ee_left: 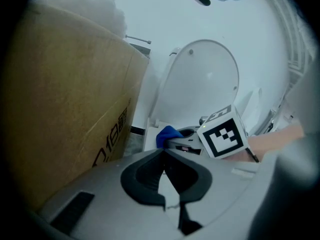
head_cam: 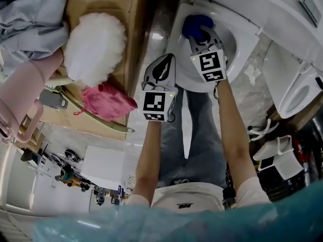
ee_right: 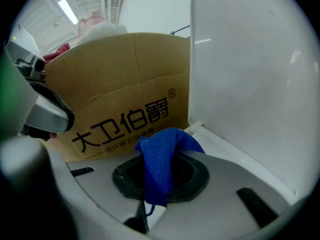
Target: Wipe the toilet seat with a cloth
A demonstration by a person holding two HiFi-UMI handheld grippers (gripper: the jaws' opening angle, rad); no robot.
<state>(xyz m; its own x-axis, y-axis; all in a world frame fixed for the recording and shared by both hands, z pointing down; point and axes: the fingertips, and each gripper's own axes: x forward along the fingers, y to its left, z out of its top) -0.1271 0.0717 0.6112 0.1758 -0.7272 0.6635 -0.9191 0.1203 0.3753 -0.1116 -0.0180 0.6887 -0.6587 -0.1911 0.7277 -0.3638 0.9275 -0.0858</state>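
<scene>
My right gripper (head_cam: 204, 40) is pinching the blue woven cloth (head_cam: 198, 26). In the right gripper view, the fabric (ee_right: 161, 161) is clamped between the two dark pads. It stands up out of the jaws in a folded hump, and a narrow tail with a loose thread hangs back at 6 o'clock. The weave is coarse and evenly deep blue, and I see no stains on it.

In the head view, the cloth bunches at 12 o'clock from the gripper's marker cube, over the white toilet seat (head_cam: 241, 44). From here I can't tell whether the fabric is pressing on the seat. In the right gripper view, the seat's rim (ee_right: 235, 151) runs just beside the cloth at 3 o'clock. The raised white toilet lid (ee_right: 250, 79) stands behind the rim.

My left gripper (head_cam: 161, 70) sits at 8 o'clock from the right one, off the toilet's edge. Its jaws are pressed together with nothing between them. Its own view (ee_left: 167, 176) looks across at the cloth (ee_left: 167, 134), which pokes out at 9 o'clock of the right gripper's marker cube.

A brown cardboard box with black printed lettering (ee_right: 120, 84) stands at 9 o'clock of the toilet. A fluffy white pad (head_cam: 96, 47) and a crumpled pink rag (head_cam: 107, 101) lie at the box.
</scene>
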